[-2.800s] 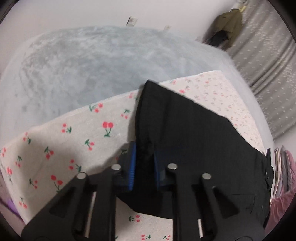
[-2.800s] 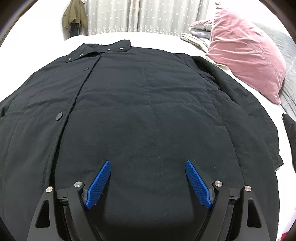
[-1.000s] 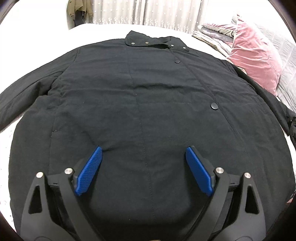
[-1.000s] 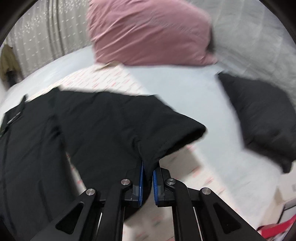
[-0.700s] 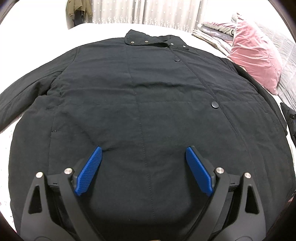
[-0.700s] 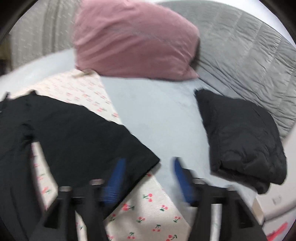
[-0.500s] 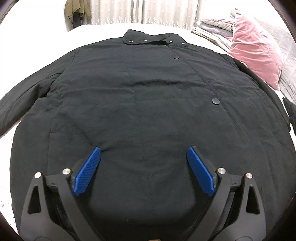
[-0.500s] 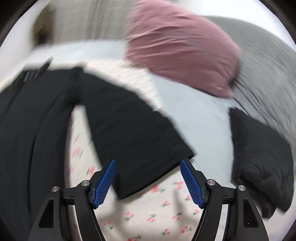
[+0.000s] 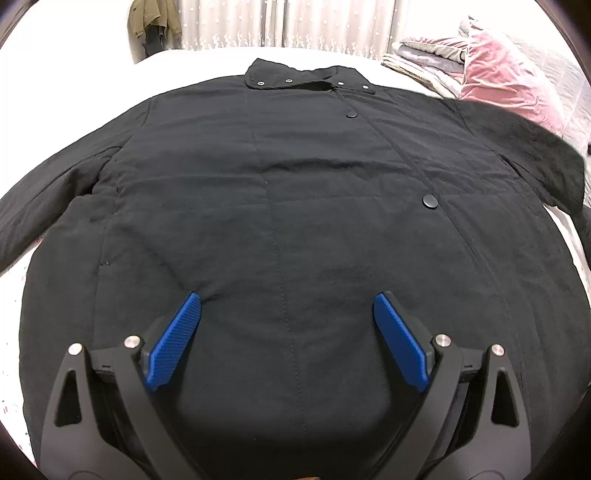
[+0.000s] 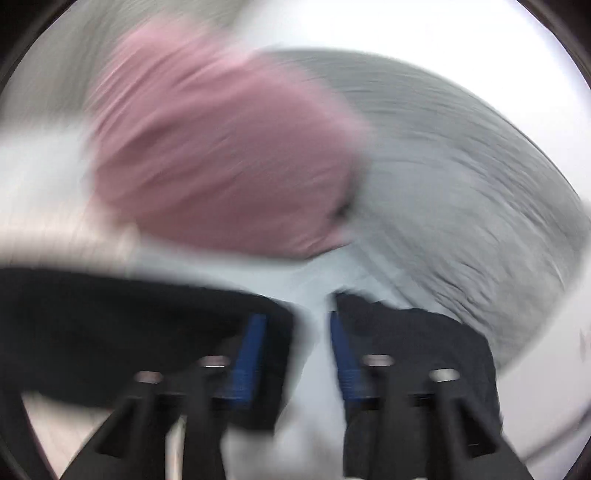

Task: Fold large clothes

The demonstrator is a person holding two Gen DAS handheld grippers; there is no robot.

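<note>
A large black coat (image 9: 280,192) lies flat on the bed, collar at the far end, both sleeves spread outward. My left gripper (image 9: 288,314) hovers over its lower hem, open wide, blue pads apart with nothing between them. The right wrist view is heavily blurred. There my right gripper (image 10: 295,325) has its jaws closing, with only pale bedding showing in the gap. The coat's right sleeve (image 10: 122,325) lies dark at the lower left of that view, free of the pads.
A pink pillow (image 10: 221,162) and a grey quilted blanket (image 10: 461,206) lie beyond the right gripper. A folded black garment (image 10: 424,343) sits at the lower right. Folded linens (image 9: 428,55), curtains and a hanging olive jacket (image 9: 153,22) stand behind the coat.
My right gripper let go of the sleeve, which dropped onto the bed, then lifted and swung toward the pillow while its jaws narrowed again. The left gripper stayed open over the coat's hem.
</note>
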